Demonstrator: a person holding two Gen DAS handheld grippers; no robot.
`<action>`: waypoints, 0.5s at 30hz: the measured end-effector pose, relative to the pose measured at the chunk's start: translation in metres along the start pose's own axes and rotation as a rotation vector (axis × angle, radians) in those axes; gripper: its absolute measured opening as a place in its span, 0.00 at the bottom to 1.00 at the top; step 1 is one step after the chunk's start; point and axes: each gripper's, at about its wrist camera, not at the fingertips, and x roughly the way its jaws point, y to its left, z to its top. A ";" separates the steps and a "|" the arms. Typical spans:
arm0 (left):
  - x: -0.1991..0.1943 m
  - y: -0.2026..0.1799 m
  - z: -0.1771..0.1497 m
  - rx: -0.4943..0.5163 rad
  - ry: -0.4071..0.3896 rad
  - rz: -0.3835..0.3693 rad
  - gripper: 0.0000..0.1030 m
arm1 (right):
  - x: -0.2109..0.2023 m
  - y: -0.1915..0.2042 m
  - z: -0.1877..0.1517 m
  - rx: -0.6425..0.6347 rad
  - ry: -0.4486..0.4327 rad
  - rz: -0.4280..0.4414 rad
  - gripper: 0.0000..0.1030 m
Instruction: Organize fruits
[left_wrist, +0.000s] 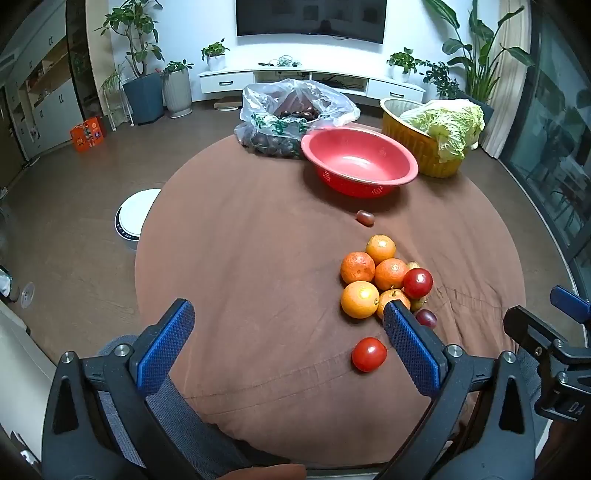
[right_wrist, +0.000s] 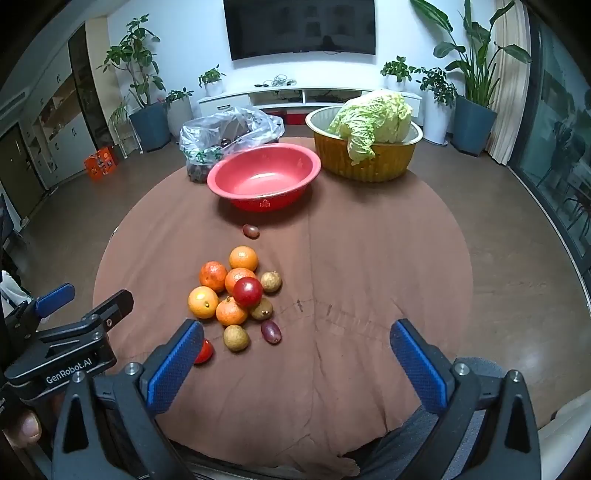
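A pile of several oranges (left_wrist: 373, 275) (right_wrist: 225, 286) lies on the brown table, with a red tomato (left_wrist: 417, 283) (right_wrist: 247, 291) on top and small brown fruits (right_wrist: 236, 337) beside it. A second tomato (left_wrist: 369, 353) (right_wrist: 204, 350) lies nearer me, and a dark grape (right_wrist: 270, 331) next to the pile. Another grape (left_wrist: 365, 217) (right_wrist: 250, 230) lies before the empty red bowl (left_wrist: 360, 160) (right_wrist: 264, 175). My left gripper (left_wrist: 290, 325) is open and empty, its right finger in front of the pile. My right gripper (right_wrist: 297, 338) is open and empty, right of the pile.
A yellow bowl (left_wrist: 417, 142) (right_wrist: 369, 162) holding a cabbage (left_wrist: 448, 125) (right_wrist: 373, 116) stands at the back right. A plastic bag of dark fruit (left_wrist: 291, 114) (right_wrist: 225, 136) sits behind the red bowl. A robot vacuum (left_wrist: 135, 214) is on the floor to the left.
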 end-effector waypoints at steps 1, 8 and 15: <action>0.000 0.000 0.000 -0.001 0.000 0.001 1.00 | -0.001 -0.002 0.002 -0.001 0.005 0.002 1.00; 0.000 0.001 0.000 -0.002 -0.003 0.000 1.00 | -0.002 -0.005 0.003 0.001 0.019 -0.002 1.00; 0.000 0.001 -0.001 -0.003 -0.008 0.005 1.00 | 0.004 -0.005 0.001 0.004 0.037 -0.022 1.00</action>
